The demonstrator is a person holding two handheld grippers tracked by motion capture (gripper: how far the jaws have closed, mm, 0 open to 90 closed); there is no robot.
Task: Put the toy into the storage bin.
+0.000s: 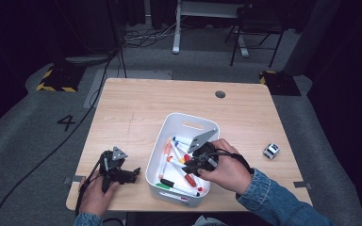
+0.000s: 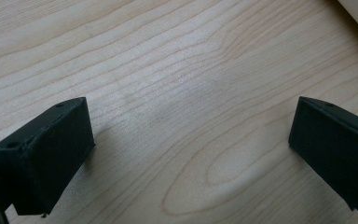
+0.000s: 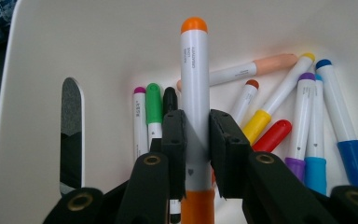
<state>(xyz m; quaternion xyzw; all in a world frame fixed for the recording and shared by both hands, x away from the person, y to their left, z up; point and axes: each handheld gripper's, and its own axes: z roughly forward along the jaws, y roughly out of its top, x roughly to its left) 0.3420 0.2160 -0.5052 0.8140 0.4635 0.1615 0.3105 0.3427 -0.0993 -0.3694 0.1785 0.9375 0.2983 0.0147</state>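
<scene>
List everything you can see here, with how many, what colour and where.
Table: one, light wood, centre.
Bin: one, white, on the table's near half.
Markers: about ten or more, mixed caps, lying in the bin.
Orange marker: one, white barrel, clamped over the bin.
Small object: one, grey and white, table's right edge; too small to identify.
Chair: one, black, floor beyond the table.
Left claw: black, open above bare table, left of the bin.
Right claw: black, shut on the orange marker.

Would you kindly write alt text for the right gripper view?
The right tool is clamped on an orange-capped white marker over a white bin. Green, black, purple, yellow, red and blue markers lie on the bin's floor.
</scene>
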